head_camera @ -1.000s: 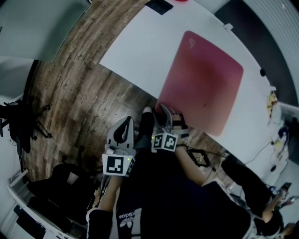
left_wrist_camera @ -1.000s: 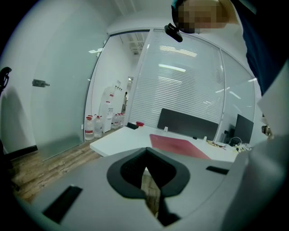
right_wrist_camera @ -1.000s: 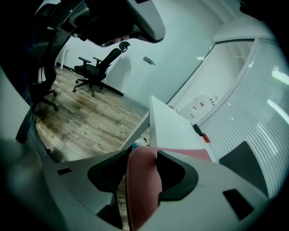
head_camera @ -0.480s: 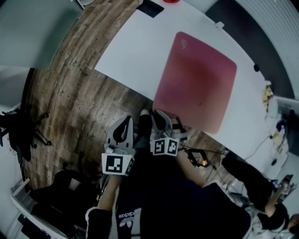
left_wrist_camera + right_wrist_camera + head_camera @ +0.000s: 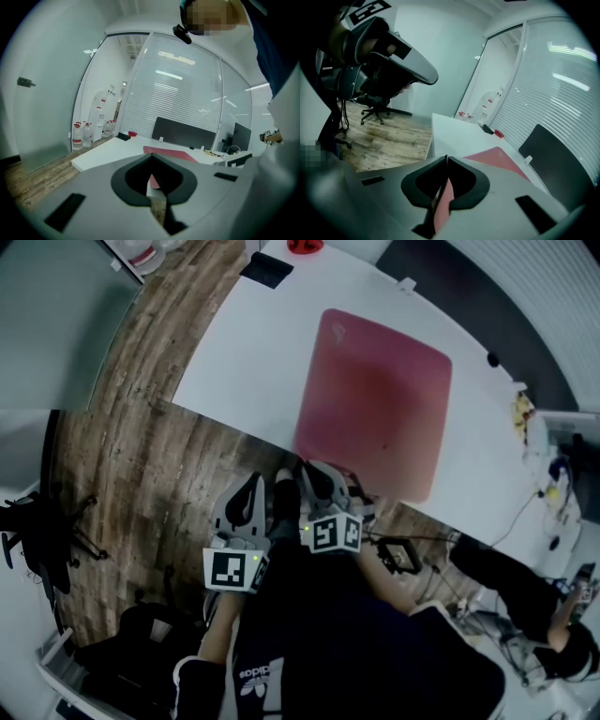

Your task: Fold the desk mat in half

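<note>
- Looking down in the head view, the desk mat (image 5: pixel 375 399) is seen lying flat on the white desk (image 5: pixel 234 352), with its near edge along the desk's near edge. The right claw (image 5: pixel 319 474) is set at the mat's near left corner. The left claw (image 5: pixel 253 488) is held just beside it, off the desk and over the wooden floor (image 5: pixel 159 456). Compared with a second ago, the mat has not been shifted on the desk, and no fold has been started.
- Writing in this view: a white trefoil logo (image 5: pixel 251 676) with the word "adidas" can be read on the person's dark garment. Only black-and-white squares are carried by the marker cubes (image 5: pixel 232 570). A small mark (image 5: pixel 336 332) at the mat's far left corner cannot be read.
- In the left gripper view, the left claw (image 5: pixel 151 157) is seen closed with nothing between its jaws. The mat (image 5: pixel 168 152) and desk are seen well beyond it. Labels on the bottles (image 5: pixel 82 136) are too small to read.
- In the right gripper view, the jaws of the right claw (image 5: pixel 445 161) have just been closing and are now clamped on the mat's pink edge (image 5: pixel 443 206). The grasp is judged made. Lifting and carrying the corner towards the far edge remain to be done.
</note>
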The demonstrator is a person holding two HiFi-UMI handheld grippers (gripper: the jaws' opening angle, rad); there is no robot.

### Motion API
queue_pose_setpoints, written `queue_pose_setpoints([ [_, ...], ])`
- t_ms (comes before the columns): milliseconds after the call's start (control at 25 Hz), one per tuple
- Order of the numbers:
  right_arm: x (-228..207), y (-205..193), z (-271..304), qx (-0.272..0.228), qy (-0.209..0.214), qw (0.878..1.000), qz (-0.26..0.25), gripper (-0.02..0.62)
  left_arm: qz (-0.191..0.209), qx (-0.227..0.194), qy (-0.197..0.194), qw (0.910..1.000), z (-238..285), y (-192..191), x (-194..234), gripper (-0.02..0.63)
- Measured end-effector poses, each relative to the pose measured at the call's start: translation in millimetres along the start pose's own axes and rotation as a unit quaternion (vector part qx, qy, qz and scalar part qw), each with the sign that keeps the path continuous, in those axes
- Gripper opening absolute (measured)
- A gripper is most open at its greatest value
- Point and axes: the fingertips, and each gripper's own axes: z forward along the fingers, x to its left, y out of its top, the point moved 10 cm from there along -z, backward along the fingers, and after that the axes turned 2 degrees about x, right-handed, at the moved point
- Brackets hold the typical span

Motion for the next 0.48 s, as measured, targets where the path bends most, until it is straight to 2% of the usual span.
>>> queue_pose_setpoints([
  [280, -29, 3, -6, -0.007, -0.021, 1.0, 0.022, 0.017, 0.009, -0.012, -0.015, 0.9998, 18, 16, -8, 0.003],
  [480, -48, 1, -9, -0.009, -0.04, 0.999, 0.017, 0.017, 0.025, -0.014, -0.03, 0.9991, 31, 23, -15, 0.003],
])
